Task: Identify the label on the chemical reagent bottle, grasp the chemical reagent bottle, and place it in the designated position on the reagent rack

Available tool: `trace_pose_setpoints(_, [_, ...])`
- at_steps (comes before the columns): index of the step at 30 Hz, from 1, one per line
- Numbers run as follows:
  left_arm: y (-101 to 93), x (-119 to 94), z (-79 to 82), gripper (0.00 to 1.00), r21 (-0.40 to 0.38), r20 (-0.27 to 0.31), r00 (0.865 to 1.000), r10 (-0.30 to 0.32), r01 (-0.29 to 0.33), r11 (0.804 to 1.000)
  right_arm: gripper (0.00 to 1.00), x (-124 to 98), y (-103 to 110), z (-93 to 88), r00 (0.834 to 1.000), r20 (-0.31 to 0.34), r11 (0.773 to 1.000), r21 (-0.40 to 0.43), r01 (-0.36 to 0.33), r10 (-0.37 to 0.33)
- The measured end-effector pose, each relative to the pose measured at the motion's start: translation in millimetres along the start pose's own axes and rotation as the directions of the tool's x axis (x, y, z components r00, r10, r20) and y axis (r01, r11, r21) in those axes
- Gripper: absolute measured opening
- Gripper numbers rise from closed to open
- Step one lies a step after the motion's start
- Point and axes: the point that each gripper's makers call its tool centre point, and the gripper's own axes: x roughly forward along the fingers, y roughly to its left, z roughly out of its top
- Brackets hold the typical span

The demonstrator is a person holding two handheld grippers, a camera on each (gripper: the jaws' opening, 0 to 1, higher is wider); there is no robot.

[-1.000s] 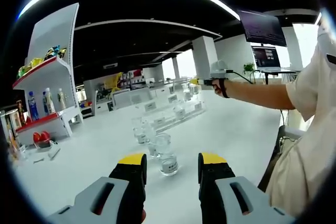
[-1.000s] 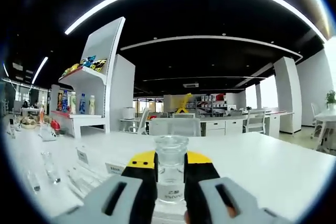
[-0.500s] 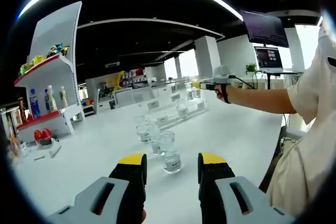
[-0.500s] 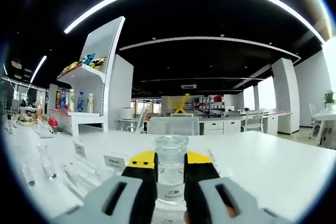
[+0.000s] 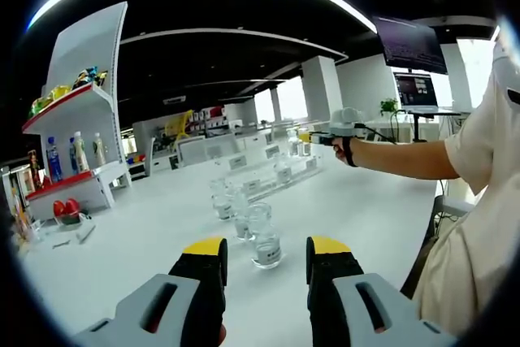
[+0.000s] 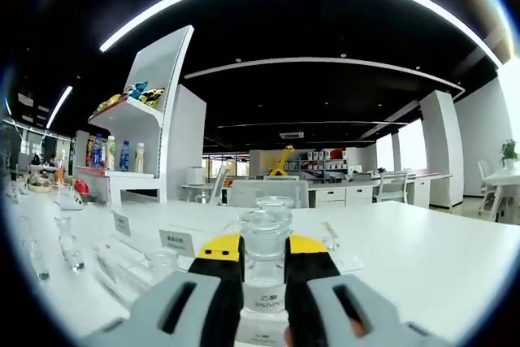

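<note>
Right gripper view: my right gripper (image 6: 264, 259), clamped on the reagent bottle (image 6: 265, 270), has neared the rack (image 6: 130, 270); left gripper (image 5: 266, 251) gapes idle.

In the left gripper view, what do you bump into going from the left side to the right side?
Red-and-white shelf with drink bottles → cluster of clear reagent bottles on the white table → right gripper stretched over the clear rack → computer screens → the person's light sleeve.

Left gripper (image 5: 266, 253) agape — right gripper (image 6: 264, 251) clamped, arm outstretched.
</note>
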Motion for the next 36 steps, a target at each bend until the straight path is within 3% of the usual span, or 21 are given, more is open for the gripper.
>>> trace_pose_setpoints(36, [3.3, 2, -4.7, 0.40, -0.011, -0.010, 1.000, 0.004, -0.004, 1.000, 0.18, 6, -2, -38.2, 0.998, -0.064, 1.000, -0.002, 0.012, -0.012])
